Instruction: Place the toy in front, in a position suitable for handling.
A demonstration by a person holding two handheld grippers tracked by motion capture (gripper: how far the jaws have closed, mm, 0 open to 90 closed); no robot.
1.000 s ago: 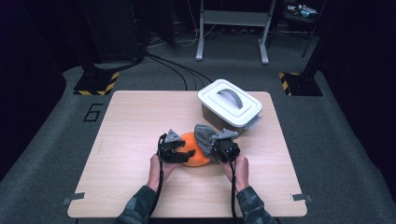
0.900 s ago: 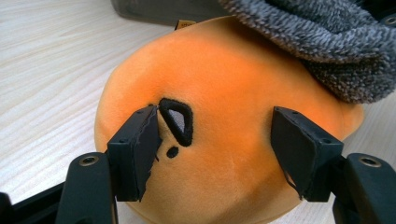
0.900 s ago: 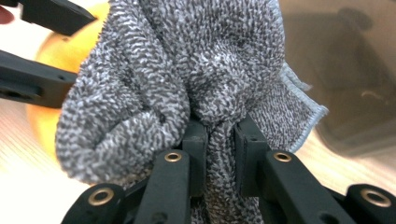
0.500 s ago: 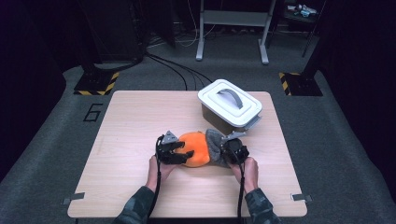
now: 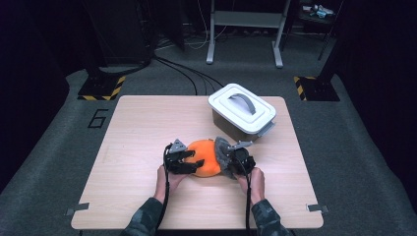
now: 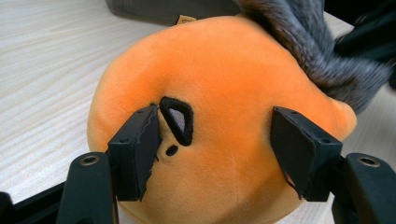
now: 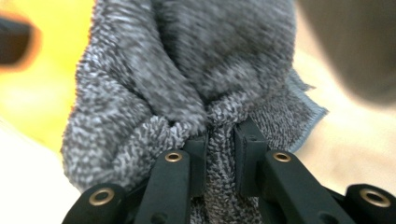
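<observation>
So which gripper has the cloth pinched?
The right gripper: its jaws are shut on the grey cloth. The left gripper straddles the orange plush.

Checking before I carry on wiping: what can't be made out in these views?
- Box: contents hidden by its lid, high view.
- Orange plush: right side covered by the grey cloth, left gripper view.
- Plush: blurred yellow patch, right gripper view.
- Plush underside: hidden against the table.

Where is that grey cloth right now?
In the high view the grey cloth lies against the right side of the orange plush toy, pinched in the right gripper, just in front of the lidded white box.
</observation>
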